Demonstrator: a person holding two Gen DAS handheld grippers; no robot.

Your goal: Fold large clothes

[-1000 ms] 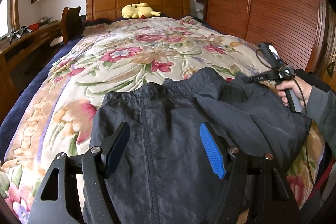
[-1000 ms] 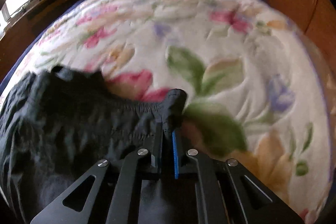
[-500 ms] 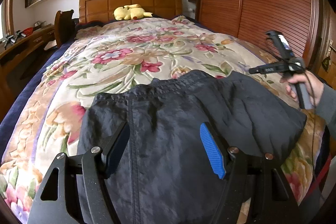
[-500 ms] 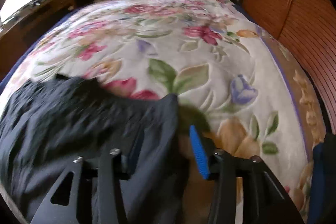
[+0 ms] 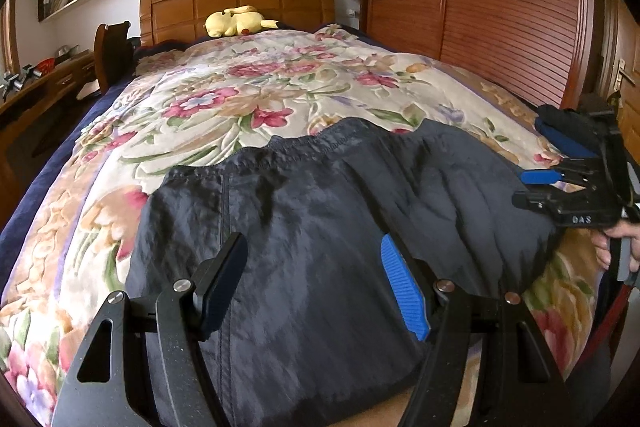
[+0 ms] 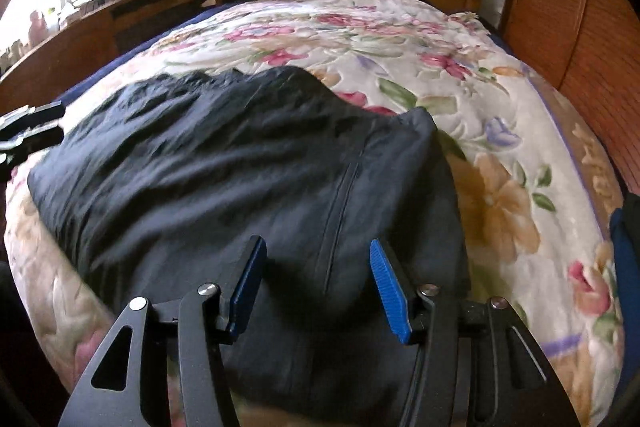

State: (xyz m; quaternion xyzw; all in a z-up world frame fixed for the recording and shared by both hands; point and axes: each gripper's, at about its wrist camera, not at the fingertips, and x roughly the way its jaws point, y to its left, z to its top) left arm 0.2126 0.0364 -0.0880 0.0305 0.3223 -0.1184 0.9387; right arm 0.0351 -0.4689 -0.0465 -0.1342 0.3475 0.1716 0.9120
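Note:
A large dark navy garment (image 5: 312, 219) lies folded over on the floral bedspread (image 5: 240, 99) at the foot of the bed, its elastic waistband toward the headboard. It also shows in the right wrist view (image 6: 240, 163). My left gripper (image 5: 316, 287) is open and empty above the garment's near part. My right gripper (image 6: 316, 287) is open and empty above the garment's right side, near a seam. The right gripper also shows in the left wrist view (image 5: 568, 183), at the garment's right edge.
A yellow plush toy (image 5: 236, 21) lies by the wooden headboard (image 5: 236, 3). A wooden wardrobe (image 5: 500, 7) runs along the right of the bed. A desk (image 6: 100, 15) and a chair (image 5: 114, 51) stand to the left. Dark blue cloth (image 6: 624, 247) lies at the bed's right edge.
My right gripper has opened and let go of the garment's corner, then drawn back and lower over the garment. The left gripper has stayed open and shifted slightly.

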